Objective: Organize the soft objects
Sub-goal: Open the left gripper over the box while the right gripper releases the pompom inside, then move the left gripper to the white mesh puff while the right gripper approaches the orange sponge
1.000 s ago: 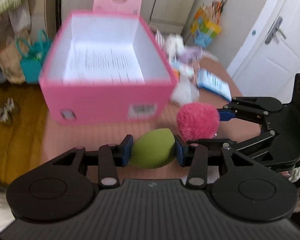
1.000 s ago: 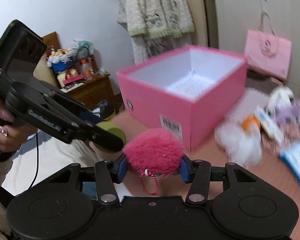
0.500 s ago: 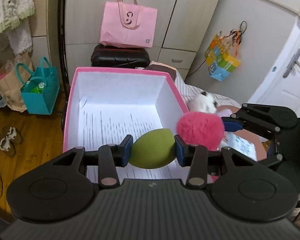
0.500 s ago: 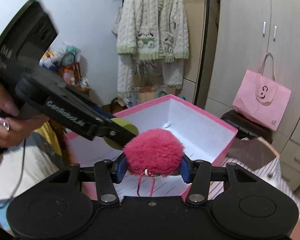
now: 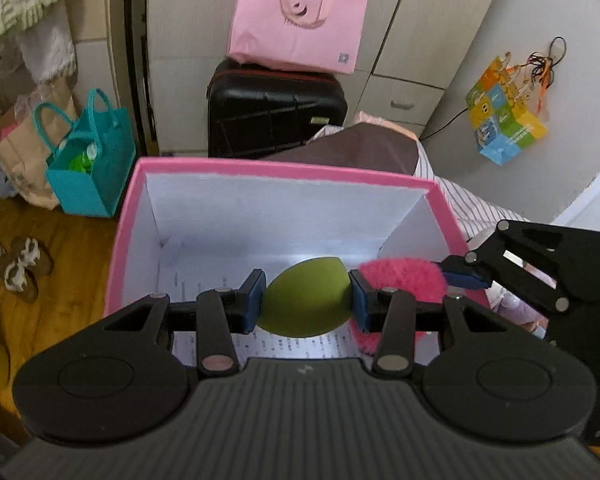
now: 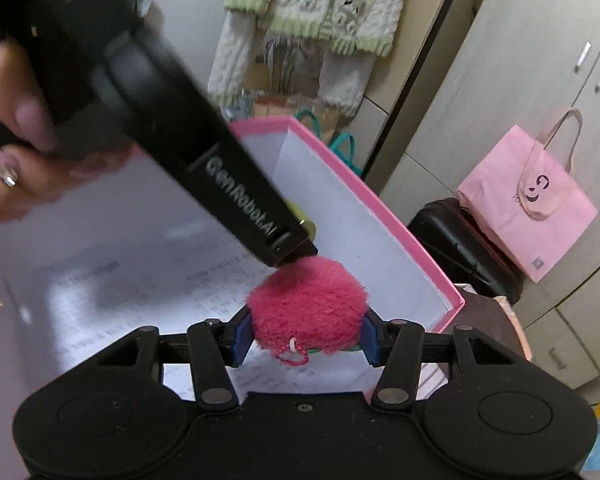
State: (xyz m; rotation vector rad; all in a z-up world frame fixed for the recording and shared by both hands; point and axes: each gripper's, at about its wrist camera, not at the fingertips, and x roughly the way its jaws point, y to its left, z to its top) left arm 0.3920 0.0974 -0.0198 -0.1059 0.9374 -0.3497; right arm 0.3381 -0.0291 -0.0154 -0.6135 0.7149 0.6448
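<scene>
My left gripper is shut on a green egg-shaped sponge and hangs over the open pink box, whose white inside has a printed sheet on the bottom. My right gripper is shut on a fluffy pink pompom with a small bead loop, also above the box. The two grippers are side by side, the pompom just right of the sponge. In the right wrist view a hand holds the left gripper's body, which hides most of the sponge.
Behind the box stand a black suitcase with a pink tote bag on it, and wardrobe doors. A teal bag and shoes are on the wooden floor at left. A knitted sweater hangs on the wall.
Both grippers have moved from in front of the pink box to above its open inside, each still holding its object. The right gripper has rolled somewhat.
</scene>
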